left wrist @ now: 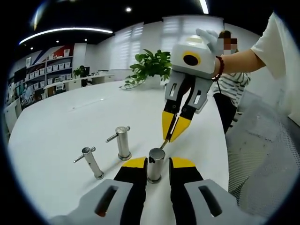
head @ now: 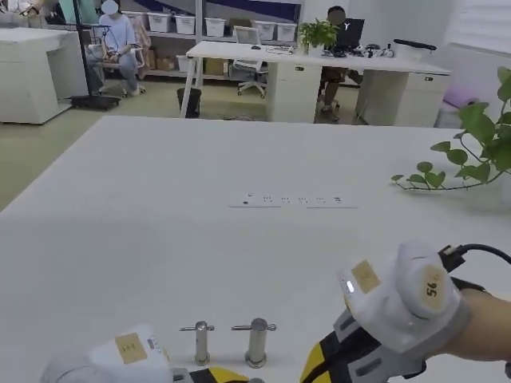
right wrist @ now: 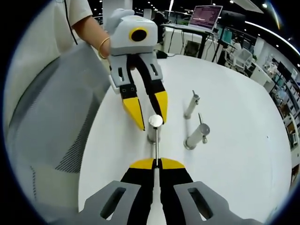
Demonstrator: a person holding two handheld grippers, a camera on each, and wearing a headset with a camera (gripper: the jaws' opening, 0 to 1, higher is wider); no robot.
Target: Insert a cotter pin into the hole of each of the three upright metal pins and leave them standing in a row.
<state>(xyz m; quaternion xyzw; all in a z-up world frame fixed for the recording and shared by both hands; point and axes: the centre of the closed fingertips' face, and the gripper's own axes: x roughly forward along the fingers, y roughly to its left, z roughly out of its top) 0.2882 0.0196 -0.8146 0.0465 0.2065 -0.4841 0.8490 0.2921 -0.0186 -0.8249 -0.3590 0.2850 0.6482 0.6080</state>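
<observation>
Farthest left in the left gripper view, the first upright pin [left wrist: 92, 162] stands on the counter [left wrist: 61, 126], and the second upright pin [left wrist: 123, 143] stands just beside it. Each has a fitted cotter pin [left wrist: 112, 137] through its head, so I judge two of the three done.

Next comes the third upright pin [left wrist: 156, 168], with its hole bare. My left hand-held gripper [left wrist: 159, 161] has its jaws spread to either side of it. I cannot tell whether they touch the metal. I read this as a brace that keeps the pin from tipping when it is pushed from the side.

To the right, my right hand-held gripper [left wrist: 172, 133] has its jaws pressed together, pinching the loose cotter pin [right wrist: 156, 145] by its tail. The free end points at the third pin, just short of the head. Holding it by the tail leaves the full length free to pass through the hole.
</observation>
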